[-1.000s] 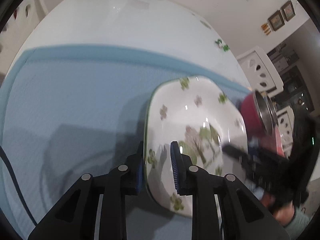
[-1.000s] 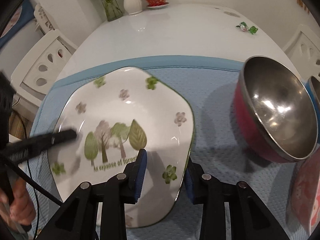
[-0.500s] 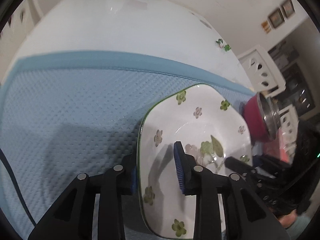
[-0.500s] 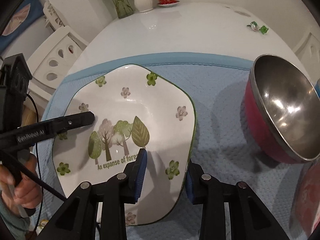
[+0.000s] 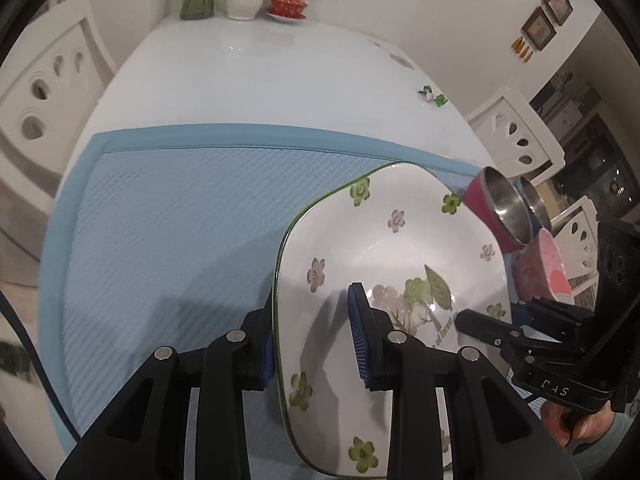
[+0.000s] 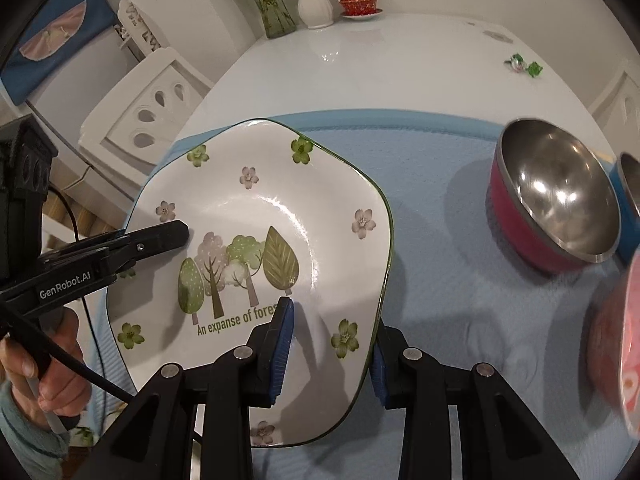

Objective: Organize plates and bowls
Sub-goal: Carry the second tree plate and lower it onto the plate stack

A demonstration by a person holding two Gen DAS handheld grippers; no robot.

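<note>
White floral plate [image 6: 280, 216] flat, straddled by both jaws, print facing right gripper [image 6: 330, 352].

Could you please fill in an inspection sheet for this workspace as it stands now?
Surface: white table under a blue mat.
Job's things: floral plate; red steel bowl; blue bowl; pink bowl.
Clutter: vases, red lidded cup, wrapped candies.
Grippers: left hand-held gripper and right hand-held gripper each straddle the plate's rim, jaws apart.
Cables: black cable at the left hand.
Surroundings: white chairs, framed pictures.
</note>
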